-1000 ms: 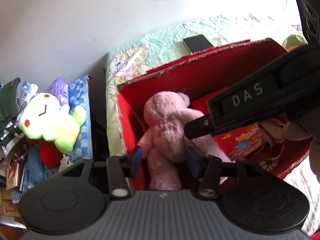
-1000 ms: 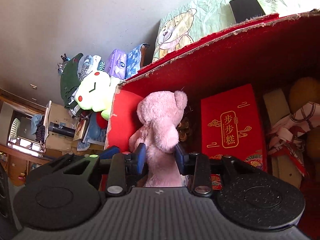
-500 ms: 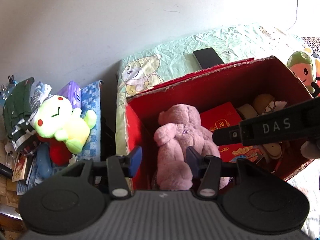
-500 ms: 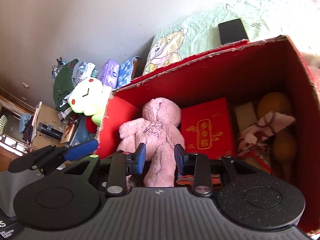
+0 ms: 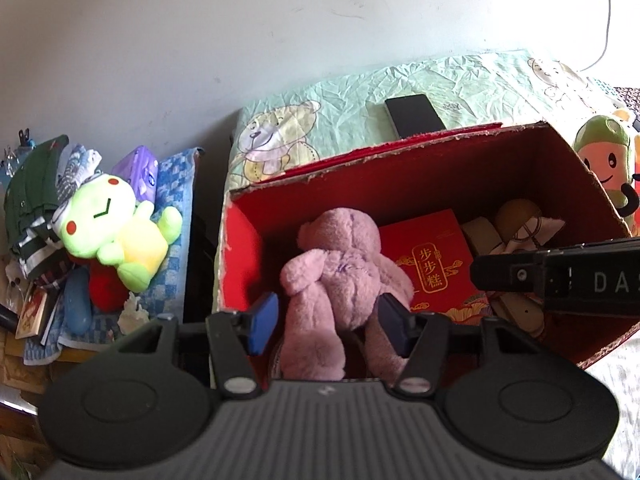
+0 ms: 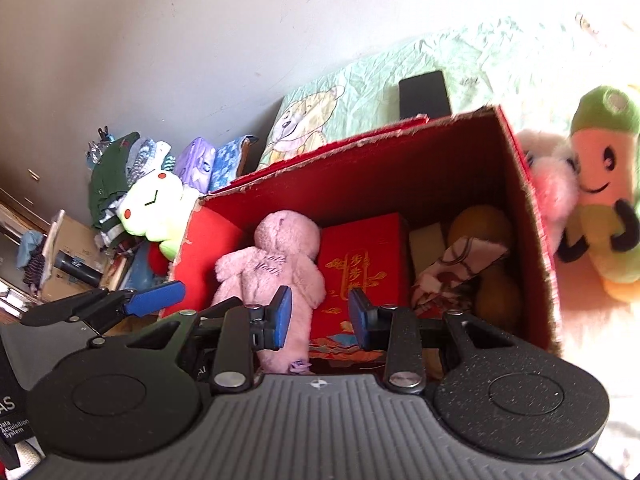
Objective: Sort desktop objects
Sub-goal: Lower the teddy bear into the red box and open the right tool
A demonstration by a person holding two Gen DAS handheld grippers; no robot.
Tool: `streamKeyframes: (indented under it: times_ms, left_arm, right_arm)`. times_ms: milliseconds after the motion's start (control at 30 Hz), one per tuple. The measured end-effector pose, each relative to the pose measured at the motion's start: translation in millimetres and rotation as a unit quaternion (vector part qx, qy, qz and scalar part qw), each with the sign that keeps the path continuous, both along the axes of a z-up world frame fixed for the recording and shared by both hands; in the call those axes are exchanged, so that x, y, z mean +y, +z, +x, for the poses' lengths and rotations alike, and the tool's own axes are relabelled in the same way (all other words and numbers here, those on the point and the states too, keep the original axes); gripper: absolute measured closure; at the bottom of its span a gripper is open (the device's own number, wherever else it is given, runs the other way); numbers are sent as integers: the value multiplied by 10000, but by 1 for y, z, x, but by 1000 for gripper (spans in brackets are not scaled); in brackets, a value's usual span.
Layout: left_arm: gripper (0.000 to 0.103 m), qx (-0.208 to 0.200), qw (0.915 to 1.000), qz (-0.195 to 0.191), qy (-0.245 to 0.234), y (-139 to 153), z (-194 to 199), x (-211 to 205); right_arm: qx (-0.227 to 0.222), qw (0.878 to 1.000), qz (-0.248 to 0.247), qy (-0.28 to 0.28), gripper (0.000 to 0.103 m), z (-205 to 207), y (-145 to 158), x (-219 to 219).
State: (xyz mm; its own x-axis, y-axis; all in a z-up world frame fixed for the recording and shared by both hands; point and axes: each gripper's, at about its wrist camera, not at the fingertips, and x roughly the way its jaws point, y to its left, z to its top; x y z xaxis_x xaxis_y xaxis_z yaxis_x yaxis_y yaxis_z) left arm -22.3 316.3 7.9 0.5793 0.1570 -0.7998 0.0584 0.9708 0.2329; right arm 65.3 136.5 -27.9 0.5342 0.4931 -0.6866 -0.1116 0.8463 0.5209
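A pink teddy bear lies in the left part of an open red cardboard box, touched by neither gripper. My left gripper hovers open just over the bear's legs, its blue pads clear of the fur on both sides. My right gripper is open with a narrower gap over the box's near edge, the bear's leg to its left and a red gold-printed packet behind it. The right tool's black side crosses the box's right half in the left wrist view.
Slippers, fabric and round yellowish things fill the box's right part. An orange-green plush and a pink fluffy toy sit right of the box. A black phone lies on the bear-print cloth. A green-yellow plush tops clutter at left.
The bear stood upright between the right fingers a second ago; it now lies loose in the box. Both grippers have drawn back and up from the box.
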Motion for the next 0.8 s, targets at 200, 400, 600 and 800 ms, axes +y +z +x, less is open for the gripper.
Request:
streamKeyframes:
  times_ms: [200, 400, 600, 800]
  left_arm:
    - [35, -54, 9999, 4, 84, 0, -2, -10]
    - [27, -107, 9998, 42, 149, 1, -4, -19]
    - [17, -58, 9997, -93, 240, -1, -3, -21]
    - [17, 13, 9995, -147, 284, -5, -3, -23]
  right_arm:
    - [-197, 9992, -339, -69, 68, -7, 7, -5]
    - [-176, 9979, -581, -235, 67, -11, 9, -10]
    - [-51, 9965, -748, -363, 67, -13, 6, -15]
    - [39, 9967, -749, -320, 67, -15, 5, -15]
